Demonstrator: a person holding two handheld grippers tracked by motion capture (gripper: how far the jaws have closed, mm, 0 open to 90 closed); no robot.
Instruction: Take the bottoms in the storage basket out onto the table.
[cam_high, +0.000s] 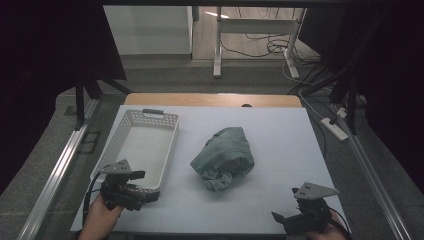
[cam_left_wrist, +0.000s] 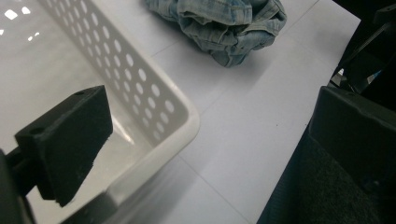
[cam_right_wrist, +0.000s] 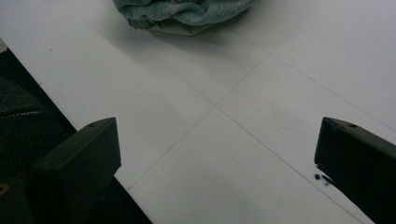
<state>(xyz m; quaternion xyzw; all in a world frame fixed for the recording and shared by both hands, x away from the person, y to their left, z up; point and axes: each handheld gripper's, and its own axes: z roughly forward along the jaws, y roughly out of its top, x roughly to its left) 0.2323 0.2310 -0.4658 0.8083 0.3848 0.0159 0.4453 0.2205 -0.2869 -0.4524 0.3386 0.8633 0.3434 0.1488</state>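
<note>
- High view: a crumpled piece of denim cloth (cam_high: 223, 157) lies bunched near the middle of the white surface (cam_high: 280, 135), well apart from every edge.
- A white perforated basket (cam_high: 142, 147) stands on the left half of the surface, just beside the cloth but not touching it; its dark handle sits at the far rim.
- The left hand-held gripper (cam_high: 134, 186) sits at the near left corner, over the basket's near end, held by a hand (cam_high: 100, 217) that comes in from the near edge.
- The right hand-held gripper (cam_high: 285, 218) sits at the near right corner, well apart from the cloth, with a grey plate on top.
- Left gripper view: the left hand-held gripper (cam_left_wrist: 205, 140) has its jaws spread wide and holds nothing. One jaw hangs over the inside of the basket (cam_left_wrist: 159, 105), the other out over the edge of the surface (cam_left_wrist: 243, 135); the dim picture makes contact with the rim hard to judge.
- The denim cloth (cam_left_wrist: 224, 25) lies beyond the basket's corner.
- Right gripper view: the right hand-held gripper (cam_right_wrist: 217, 163) is also wide open and empty, its jaws over bare surface (cam_right_wrist: 210, 107) near the near edge.
- The denim cloth (cam_right_wrist: 182, 14) lies farther on, straight ahead between the jaws.
</note>
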